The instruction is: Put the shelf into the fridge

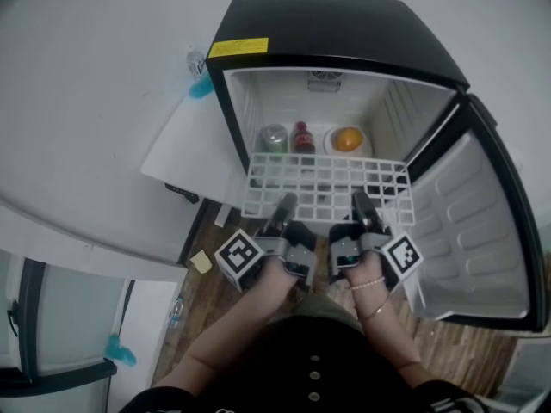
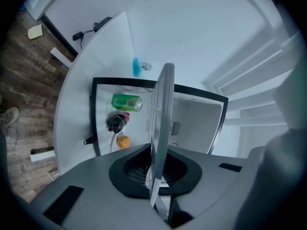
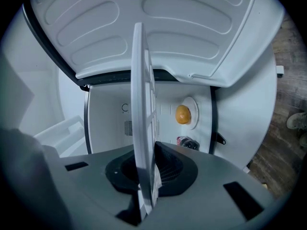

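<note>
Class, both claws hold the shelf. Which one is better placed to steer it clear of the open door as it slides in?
Right, probably. The right claw grips the shelf on the side nearest the open door; the left claw holds the other side.

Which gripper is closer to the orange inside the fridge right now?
Right. The right gripper grips the shelf at its near edge, roughly in line with the orange at the back. The left gripper grips the same edge farther over, in line with the green can.
</note>
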`<state>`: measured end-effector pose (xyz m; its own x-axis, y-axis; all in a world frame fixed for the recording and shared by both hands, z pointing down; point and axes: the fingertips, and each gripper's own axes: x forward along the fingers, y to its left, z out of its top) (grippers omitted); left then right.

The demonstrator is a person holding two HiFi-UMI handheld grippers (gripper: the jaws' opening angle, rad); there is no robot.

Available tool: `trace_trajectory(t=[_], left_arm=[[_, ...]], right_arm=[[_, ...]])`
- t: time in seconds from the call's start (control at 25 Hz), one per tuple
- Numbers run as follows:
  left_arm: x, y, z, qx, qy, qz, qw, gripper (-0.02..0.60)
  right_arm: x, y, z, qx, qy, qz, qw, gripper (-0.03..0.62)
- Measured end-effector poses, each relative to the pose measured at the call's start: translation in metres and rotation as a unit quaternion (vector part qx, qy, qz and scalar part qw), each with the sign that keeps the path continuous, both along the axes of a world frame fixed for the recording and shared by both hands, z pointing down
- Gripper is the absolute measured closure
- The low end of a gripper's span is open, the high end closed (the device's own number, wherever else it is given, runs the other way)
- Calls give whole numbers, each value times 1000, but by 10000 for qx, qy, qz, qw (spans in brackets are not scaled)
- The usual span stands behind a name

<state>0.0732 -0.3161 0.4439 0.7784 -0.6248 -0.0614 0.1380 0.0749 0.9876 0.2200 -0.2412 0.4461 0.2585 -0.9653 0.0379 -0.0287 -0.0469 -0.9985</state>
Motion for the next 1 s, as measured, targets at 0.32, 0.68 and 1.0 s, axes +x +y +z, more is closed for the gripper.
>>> trace_trajectory(t=[0.32,0.68,1.0], left_arm=[[8,-10,-6,6,63,-44,10000,546],[11,-11,-5,-29,60,-45,10000,546],[12,-10,-6,-71,42,-51,10000,546]], right_arm=[[9,-11,-3,61,18,-73,10000,562],[13,-16,-1,45,-26,-101,9999,562],[15,-20,-1,72,-58,-93,9999,562]])
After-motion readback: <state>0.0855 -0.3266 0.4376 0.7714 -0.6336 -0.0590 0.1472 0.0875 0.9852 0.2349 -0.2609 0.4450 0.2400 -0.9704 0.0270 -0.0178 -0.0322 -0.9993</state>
